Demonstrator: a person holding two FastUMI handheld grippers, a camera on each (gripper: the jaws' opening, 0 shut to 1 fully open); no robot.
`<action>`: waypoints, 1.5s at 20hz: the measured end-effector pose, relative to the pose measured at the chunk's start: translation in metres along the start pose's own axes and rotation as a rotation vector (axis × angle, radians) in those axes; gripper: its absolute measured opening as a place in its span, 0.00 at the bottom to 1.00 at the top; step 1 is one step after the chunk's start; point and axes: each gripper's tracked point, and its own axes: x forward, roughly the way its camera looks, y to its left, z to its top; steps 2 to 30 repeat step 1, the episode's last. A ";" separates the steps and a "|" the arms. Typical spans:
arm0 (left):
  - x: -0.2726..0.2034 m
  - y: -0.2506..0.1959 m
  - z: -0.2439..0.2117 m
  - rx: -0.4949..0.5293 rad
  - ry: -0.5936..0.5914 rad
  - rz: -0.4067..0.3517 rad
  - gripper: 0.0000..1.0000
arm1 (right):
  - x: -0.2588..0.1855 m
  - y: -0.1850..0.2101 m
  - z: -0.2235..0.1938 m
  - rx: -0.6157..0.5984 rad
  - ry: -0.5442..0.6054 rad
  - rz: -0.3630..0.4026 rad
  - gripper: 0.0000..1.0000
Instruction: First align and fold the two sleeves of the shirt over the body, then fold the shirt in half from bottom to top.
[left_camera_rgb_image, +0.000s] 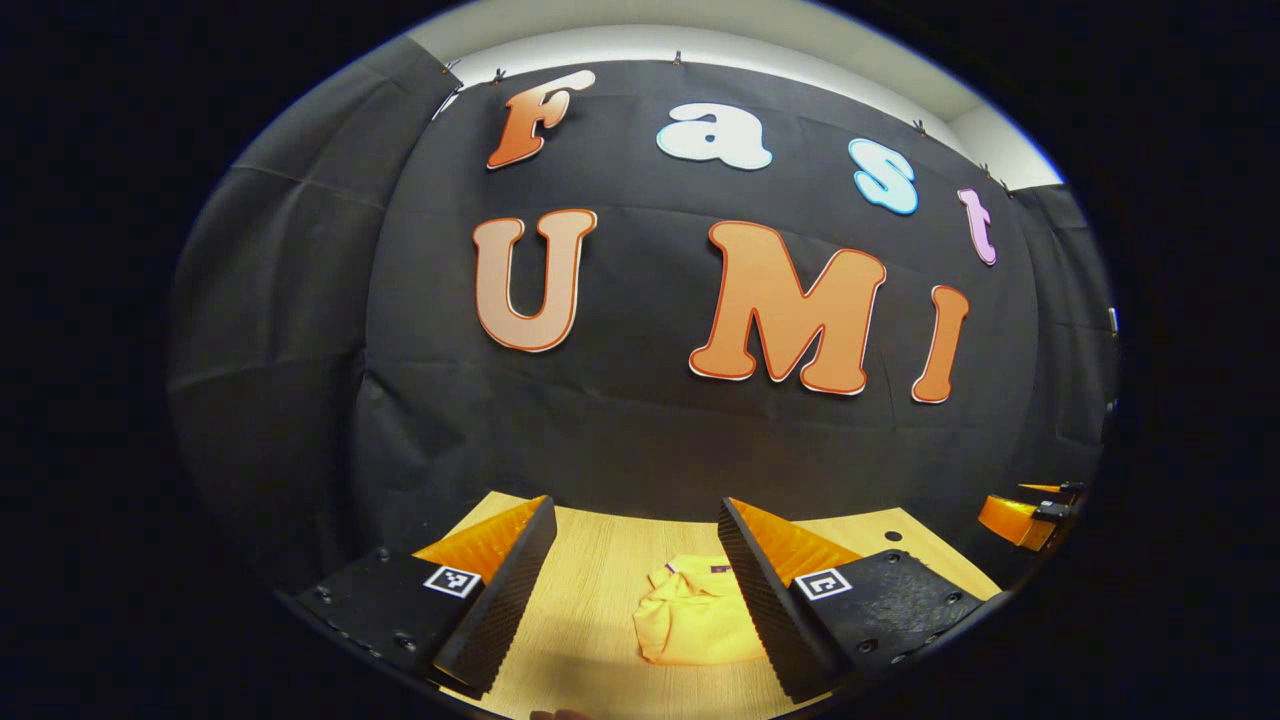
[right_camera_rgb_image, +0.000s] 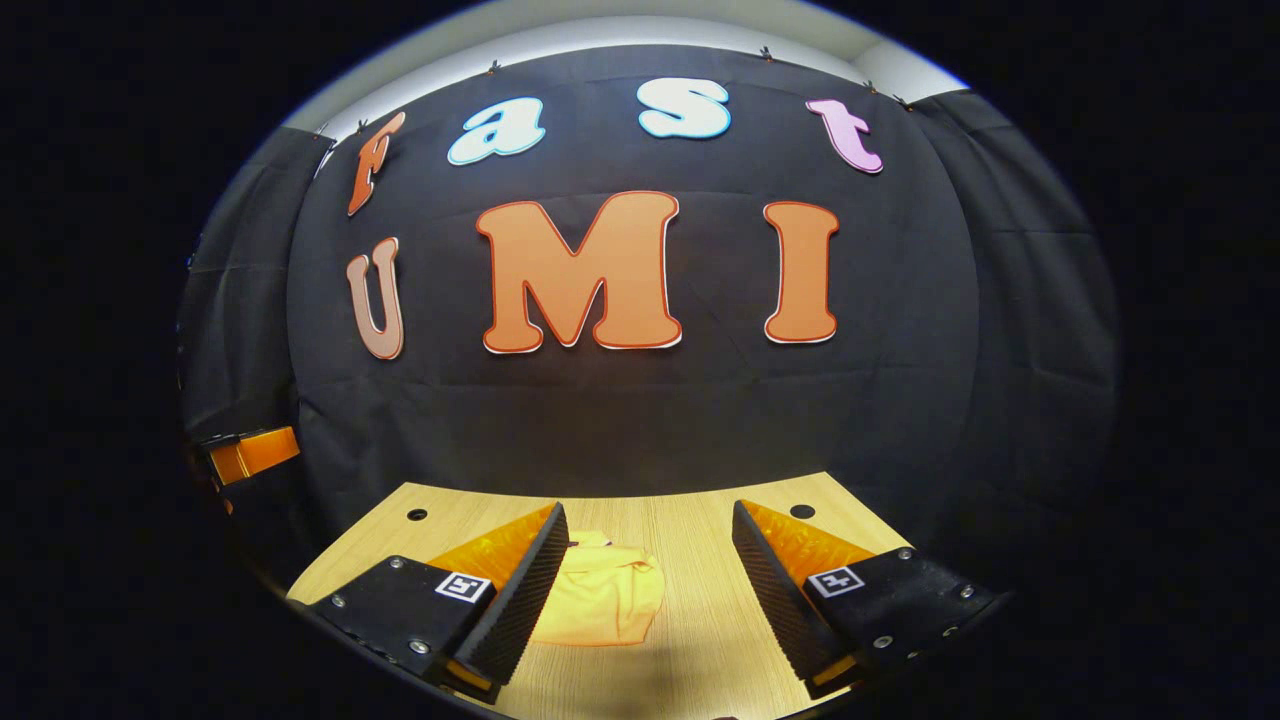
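A yellow shirt (left_camera_rgb_image: 695, 620) lies bunched on the wooden table (left_camera_rgb_image: 590, 590), partly behind the right finger of my left gripper (left_camera_rgb_image: 637, 590). That gripper stands open above the table, nothing between its fingers. In the right gripper view the same shirt (right_camera_rgb_image: 605, 600) lies crumpled beside the left finger of my right gripper (right_camera_rgb_image: 648, 590), which is also open and holds nothing. Both grippers hover above and short of the shirt. At the far right of the left gripper view shows part of the other gripper (left_camera_rgb_image: 1030, 515); the left one (right_camera_rgb_image: 245, 452) shows at the left edge of the right gripper view.
The table (right_camera_rgb_image: 700, 540) is light wood with small round holes (right_camera_rgb_image: 802, 511) near its far edge. The black cloth wall (right_camera_rgb_image: 640, 400) rises right behind that far edge and wraps round both sides.
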 end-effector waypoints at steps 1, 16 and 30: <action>0.000 0.000 0.001 0.001 -0.004 -0.004 0.98 | -0.001 -0.001 0.000 0.003 0.003 -0.007 0.99; 0.000 0.000 0.001 0.001 -0.004 -0.004 0.98 | -0.001 -0.001 0.000 0.003 0.003 -0.007 0.99; 0.000 0.000 0.001 0.001 -0.004 -0.004 0.98 | -0.001 -0.001 0.000 0.003 0.003 -0.007 0.99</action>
